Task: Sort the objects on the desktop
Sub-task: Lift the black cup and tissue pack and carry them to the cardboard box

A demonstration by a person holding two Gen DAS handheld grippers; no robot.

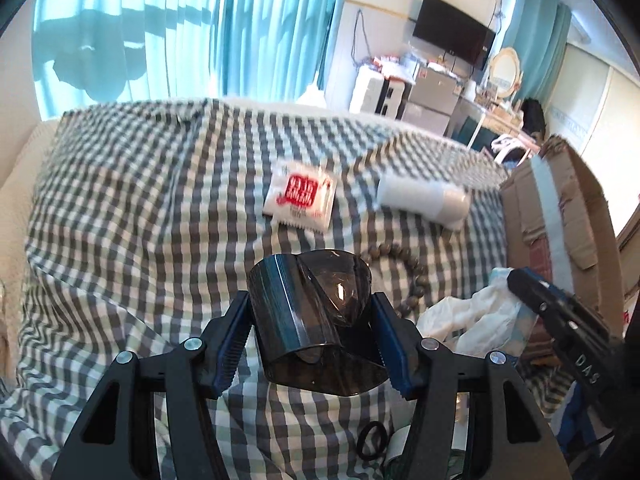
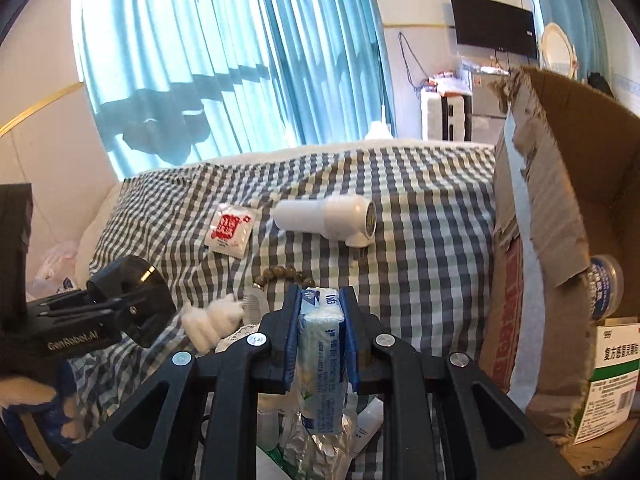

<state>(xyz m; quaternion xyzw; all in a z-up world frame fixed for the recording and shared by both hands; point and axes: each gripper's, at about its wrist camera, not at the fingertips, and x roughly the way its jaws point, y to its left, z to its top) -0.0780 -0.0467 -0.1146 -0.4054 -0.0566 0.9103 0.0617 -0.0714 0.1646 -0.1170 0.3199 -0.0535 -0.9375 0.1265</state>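
Observation:
My left gripper is shut on a dark smoky plastic holder and holds it above the checked cloth; it also shows at the left of the right wrist view. My right gripper is shut on a blue and white tissue pack, held upright above the clutter at the near edge. A red and white sachet, a white hair dryer and a brown bead bracelet lie on the cloth.
An open cardboard box stands at the right with a medicine box and a bottle in it. Cotton wads, a small comb, a black hair tie and crumpled tissue lie near me.

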